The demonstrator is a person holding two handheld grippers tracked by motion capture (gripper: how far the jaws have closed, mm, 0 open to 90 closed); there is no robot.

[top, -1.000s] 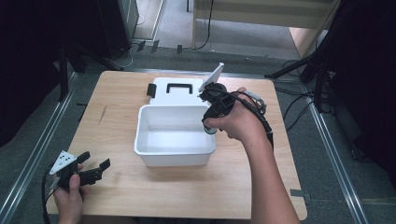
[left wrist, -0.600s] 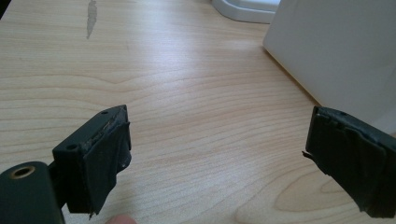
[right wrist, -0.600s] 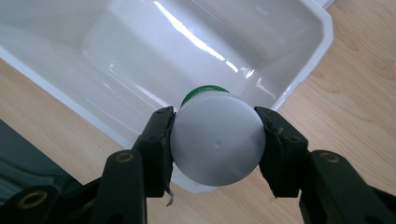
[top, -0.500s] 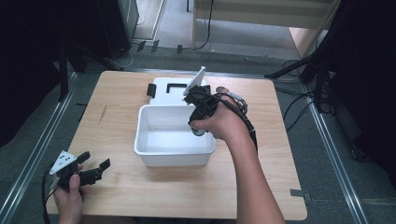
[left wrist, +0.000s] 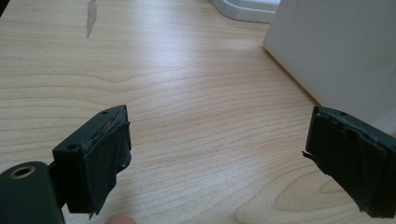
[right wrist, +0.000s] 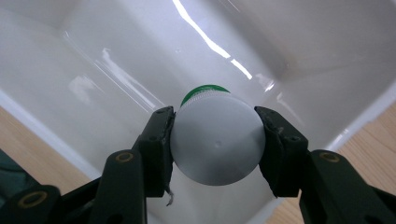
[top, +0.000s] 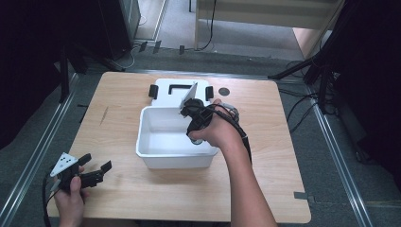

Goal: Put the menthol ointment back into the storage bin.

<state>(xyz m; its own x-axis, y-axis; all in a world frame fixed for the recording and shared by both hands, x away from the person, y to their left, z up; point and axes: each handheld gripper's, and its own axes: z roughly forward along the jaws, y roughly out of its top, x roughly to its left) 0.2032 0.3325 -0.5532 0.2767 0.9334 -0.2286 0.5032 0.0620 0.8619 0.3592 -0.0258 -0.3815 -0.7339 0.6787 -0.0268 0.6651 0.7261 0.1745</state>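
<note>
High view: one white bin [top: 156,158], one lid [top: 165,94], right claw [right wrist: 215,140] gripping one bottle [right wrist: 215,142], left claw [top: 94,174] wide.

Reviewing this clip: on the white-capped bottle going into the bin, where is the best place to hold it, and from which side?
By the round white cap, from above with a jaw on each opposite side, as the right gripper does now: the bottle hangs cap-up over the white bin, and the cap's flat, ridged edge gives both pads purchase.

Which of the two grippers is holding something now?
The right gripper: its jaws are shut on a white-capped bottle over the white tub. The left gripper is open above bare wood.
</note>
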